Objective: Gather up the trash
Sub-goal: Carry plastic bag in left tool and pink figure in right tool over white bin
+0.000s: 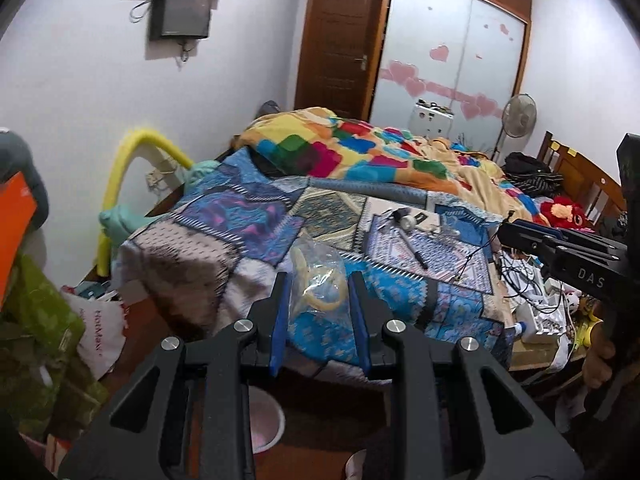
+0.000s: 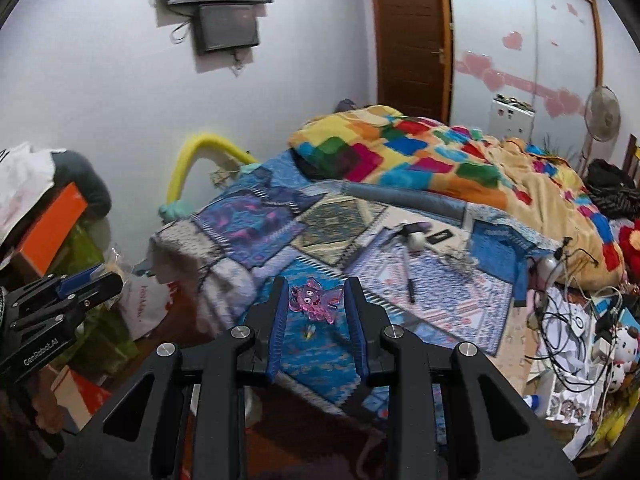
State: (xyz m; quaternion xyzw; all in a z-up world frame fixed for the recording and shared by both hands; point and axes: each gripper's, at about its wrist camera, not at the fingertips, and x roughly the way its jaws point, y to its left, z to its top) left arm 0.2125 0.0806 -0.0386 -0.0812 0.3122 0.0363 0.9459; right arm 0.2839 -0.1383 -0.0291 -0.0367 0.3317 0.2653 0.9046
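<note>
left claw (image 1: pixel 319 294): pinching a crinkly clear plastic bag (image 1: pixel 316 276) with yellow bits inside | right claw (image 2: pixel 316 300): pinching a see-through pink plastic cartoon toy (image 2: pixel 314 300) | below: blue patchwork quilt (image 1: pixel 256 216) on the bed, black pen (image 1: pixel 414 250) lying on it | far: bright blocky blanket (image 1: pixel 360 152), brown wooden door (image 1: pixel 340 40)

light: dim, even indoor | blur: slight motion smear | edges: strong fisheye bending, dark corners

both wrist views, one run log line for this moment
left gripper: shut on clear plastic bag | right gripper: shut on pink plastic toy | both above bed
</note>
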